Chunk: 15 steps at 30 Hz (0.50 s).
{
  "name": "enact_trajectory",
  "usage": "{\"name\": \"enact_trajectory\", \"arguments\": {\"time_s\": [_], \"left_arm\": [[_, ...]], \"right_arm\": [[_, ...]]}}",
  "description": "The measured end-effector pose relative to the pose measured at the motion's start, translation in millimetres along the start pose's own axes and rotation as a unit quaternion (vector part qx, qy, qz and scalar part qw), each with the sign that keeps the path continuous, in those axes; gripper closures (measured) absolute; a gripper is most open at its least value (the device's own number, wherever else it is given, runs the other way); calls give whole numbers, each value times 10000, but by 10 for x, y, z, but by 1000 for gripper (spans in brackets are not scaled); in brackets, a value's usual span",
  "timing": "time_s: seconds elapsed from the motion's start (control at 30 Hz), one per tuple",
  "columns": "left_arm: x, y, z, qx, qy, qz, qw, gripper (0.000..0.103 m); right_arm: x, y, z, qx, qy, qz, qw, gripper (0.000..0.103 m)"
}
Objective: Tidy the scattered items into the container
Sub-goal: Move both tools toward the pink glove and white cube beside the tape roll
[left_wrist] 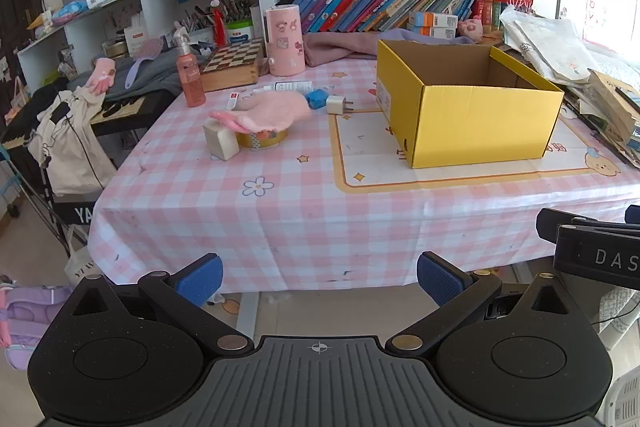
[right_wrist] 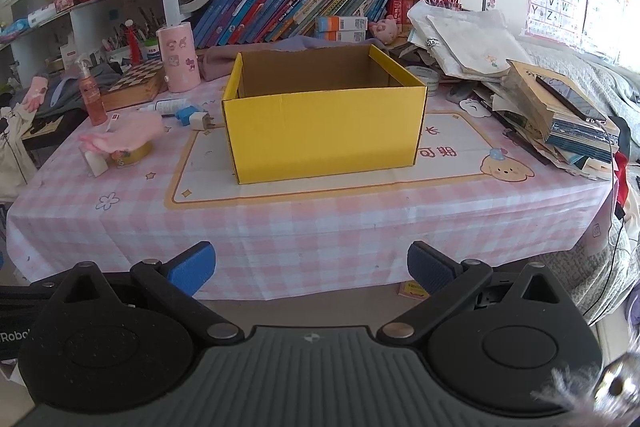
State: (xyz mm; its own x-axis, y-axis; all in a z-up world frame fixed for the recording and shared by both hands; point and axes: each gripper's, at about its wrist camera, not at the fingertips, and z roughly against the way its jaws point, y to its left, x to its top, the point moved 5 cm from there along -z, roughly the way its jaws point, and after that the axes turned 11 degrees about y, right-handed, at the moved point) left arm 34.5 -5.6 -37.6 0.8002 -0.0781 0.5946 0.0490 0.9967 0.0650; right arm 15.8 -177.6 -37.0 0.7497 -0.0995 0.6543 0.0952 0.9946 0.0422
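Note:
An open yellow cardboard box (left_wrist: 472,115) (right_wrist: 324,131) stands on the pink checked tablecloth (left_wrist: 280,195) (right_wrist: 320,219). To its left lie a pink glove (left_wrist: 264,113) (right_wrist: 124,135) draped over a yellow tape roll (left_wrist: 262,139) (right_wrist: 134,155), a white block (left_wrist: 220,143) (right_wrist: 94,161), a white charger plug (left_wrist: 338,105) (right_wrist: 200,122), a small blue item (left_wrist: 318,98) (right_wrist: 184,115) and a white tube (left_wrist: 288,86) (right_wrist: 170,105). My left gripper (left_wrist: 320,277) and right gripper (right_wrist: 312,267) hang open before the table's near edge, nothing between their blue pads.
A pink spray bottle (left_wrist: 190,75) (right_wrist: 92,99), a wooden chessboard box (left_wrist: 234,65) and a pink sticker-covered cylinder (left_wrist: 284,41) (right_wrist: 178,57) stand at the back left. Papers and books (right_wrist: 540,99) are piled to the right. Bookshelves line the back.

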Motion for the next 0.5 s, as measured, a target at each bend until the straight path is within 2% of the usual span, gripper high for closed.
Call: {"name": "enact_trajectory", "arguments": {"time_s": [0.5], "left_arm": [[-18, -7, -24, 14, 26, -4, 10000, 0]], "right_arm": [[11, -20, 4, -27, 15, -48, 10000, 0]]}}
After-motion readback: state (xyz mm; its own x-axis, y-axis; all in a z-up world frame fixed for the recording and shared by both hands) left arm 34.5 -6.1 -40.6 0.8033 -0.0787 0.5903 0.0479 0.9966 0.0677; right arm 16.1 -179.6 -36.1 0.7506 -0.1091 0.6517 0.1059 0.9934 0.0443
